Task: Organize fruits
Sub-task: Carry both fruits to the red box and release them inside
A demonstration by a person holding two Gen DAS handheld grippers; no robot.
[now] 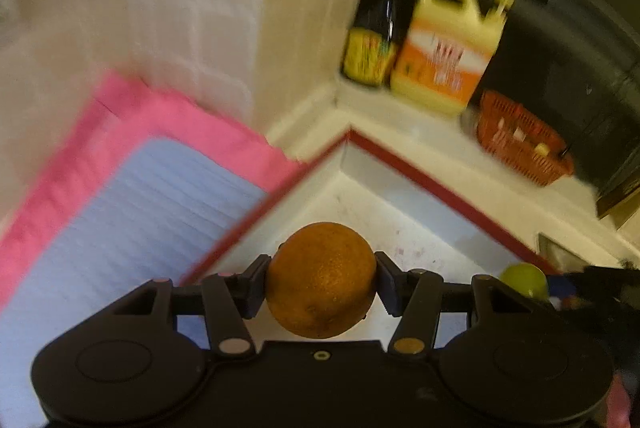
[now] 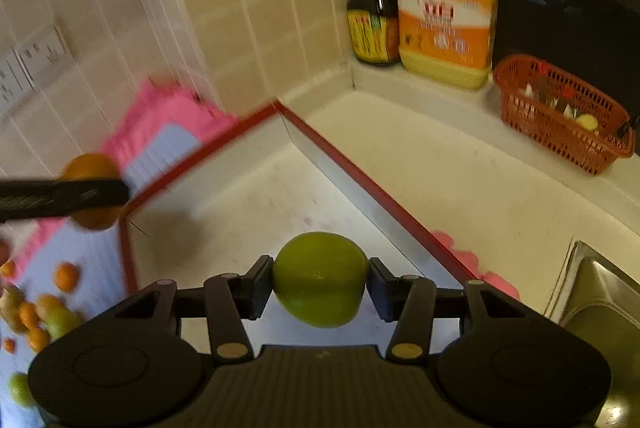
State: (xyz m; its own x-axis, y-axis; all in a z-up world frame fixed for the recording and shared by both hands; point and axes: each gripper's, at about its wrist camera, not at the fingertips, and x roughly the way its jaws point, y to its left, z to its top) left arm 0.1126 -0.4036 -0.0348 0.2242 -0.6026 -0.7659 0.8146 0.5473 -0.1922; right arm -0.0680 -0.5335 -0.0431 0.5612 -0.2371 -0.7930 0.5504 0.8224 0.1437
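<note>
My left gripper (image 1: 322, 280) is shut on an orange (image 1: 321, 278), held in the air above a white tray with a red rim (image 1: 420, 168). My right gripper (image 2: 320, 278) is shut on a green fruit (image 2: 320, 278), also above that tray (image 2: 360, 180). In the right wrist view the left gripper's finger (image 2: 64, 198) crosses the orange (image 2: 90, 168) at the left edge. In the left wrist view the green fruit (image 1: 524, 280) peeks in at the right. Several small oranges and green fruits (image 2: 40, 312) lie on a pale blue mat (image 2: 96, 260) at the lower left.
A pink cloth (image 1: 168, 116) lies under the blue mat (image 1: 132, 212), against the tiled wall. In the corner stand a dark sauce bottle (image 2: 372, 0) and a yellow jug (image 2: 444, 8). Beside them is a red mesh basket (image 2: 560, 108). A steel sink (image 2: 600, 300) is at the right.
</note>
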